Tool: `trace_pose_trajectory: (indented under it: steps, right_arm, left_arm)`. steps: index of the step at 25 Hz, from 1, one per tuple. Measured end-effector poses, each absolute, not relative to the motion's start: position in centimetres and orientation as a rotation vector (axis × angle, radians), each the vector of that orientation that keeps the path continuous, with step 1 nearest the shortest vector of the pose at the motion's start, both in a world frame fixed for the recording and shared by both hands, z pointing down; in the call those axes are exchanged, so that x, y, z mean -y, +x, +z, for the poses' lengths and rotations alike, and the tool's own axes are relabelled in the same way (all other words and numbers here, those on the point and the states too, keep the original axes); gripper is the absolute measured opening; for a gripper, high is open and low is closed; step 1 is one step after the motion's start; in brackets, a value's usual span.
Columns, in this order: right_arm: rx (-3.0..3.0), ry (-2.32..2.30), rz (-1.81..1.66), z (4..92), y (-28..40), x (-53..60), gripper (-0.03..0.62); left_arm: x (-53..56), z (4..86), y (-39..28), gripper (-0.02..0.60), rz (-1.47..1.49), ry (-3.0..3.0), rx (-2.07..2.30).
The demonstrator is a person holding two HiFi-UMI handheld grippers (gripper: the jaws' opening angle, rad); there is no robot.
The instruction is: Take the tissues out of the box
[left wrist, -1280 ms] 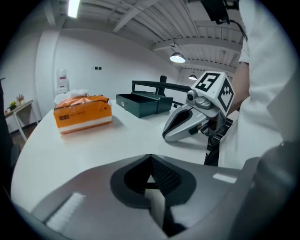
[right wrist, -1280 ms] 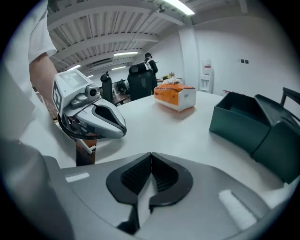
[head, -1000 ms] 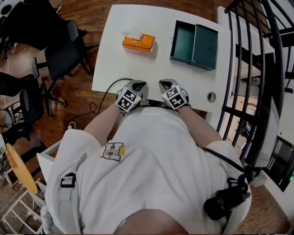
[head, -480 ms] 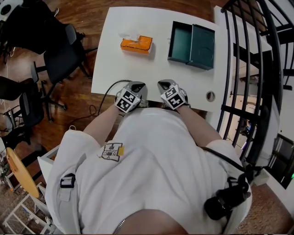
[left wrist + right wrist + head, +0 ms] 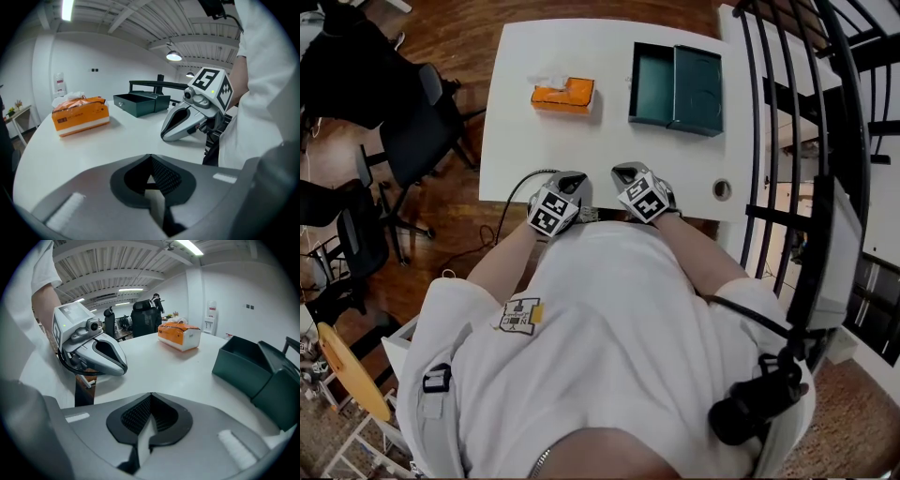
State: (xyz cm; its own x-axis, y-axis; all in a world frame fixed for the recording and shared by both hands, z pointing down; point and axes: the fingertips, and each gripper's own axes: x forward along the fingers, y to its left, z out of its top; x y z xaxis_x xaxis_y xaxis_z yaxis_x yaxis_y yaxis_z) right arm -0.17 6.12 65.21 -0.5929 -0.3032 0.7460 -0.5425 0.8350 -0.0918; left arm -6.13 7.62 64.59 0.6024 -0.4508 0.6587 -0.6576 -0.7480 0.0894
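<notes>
Since the earlier frames the whole table (image 5: 600, 141) has slid a little to the left in the head view, and the tissue box (image 5: 563, 96) and green case (image 5: 675, 77) have slid with it. The two grippers keep their place at the near edge, side by side. Nothing on the table has shifted against anything else.

The left gripper (image 5: 569, 180) rests on the near edge with its jaws together and nothing between them. The right gripper (image 5: 625, 174) lies just beside it, jaws likewise together and empty. Their tips point toward the far side and lean a little toward each other.

The tissue box, orange with a white band, stands near the far left edge of the table. It is well apart from both grippers, ahead of the left gripper and slightly to its left. A white tissue (image 5: 546, 81) sticks up from its top at the left end. The green case lies open to the right of it, near the far edge and ahead of the right gripper. Bare white surface separates the two.

Between the grippers and the tissue box the table is bare. The table's left edge runs close to the tissue box, with black chairs (image 5: 412, 122) on the wooden floor beyond it. A black railing (image 5: 787, 141) stands along the right edge, and a round hole (image 5: 722, 189) sits in the table near the right front corner. A cable (image 5: 514, 197) hangs off the near edge beside the left gripper.
</notes>
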Motion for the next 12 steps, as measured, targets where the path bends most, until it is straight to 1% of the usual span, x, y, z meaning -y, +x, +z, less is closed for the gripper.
trace_pose_trajectory:
  steps: [12]
  right_arm:
    - [2.241,0.620,0.396,64.91,0.29,-6.31,0.000]
  left_arm:
    - [-7.75,64.77,-5.76,0.000,0.894,2.515,0.906]
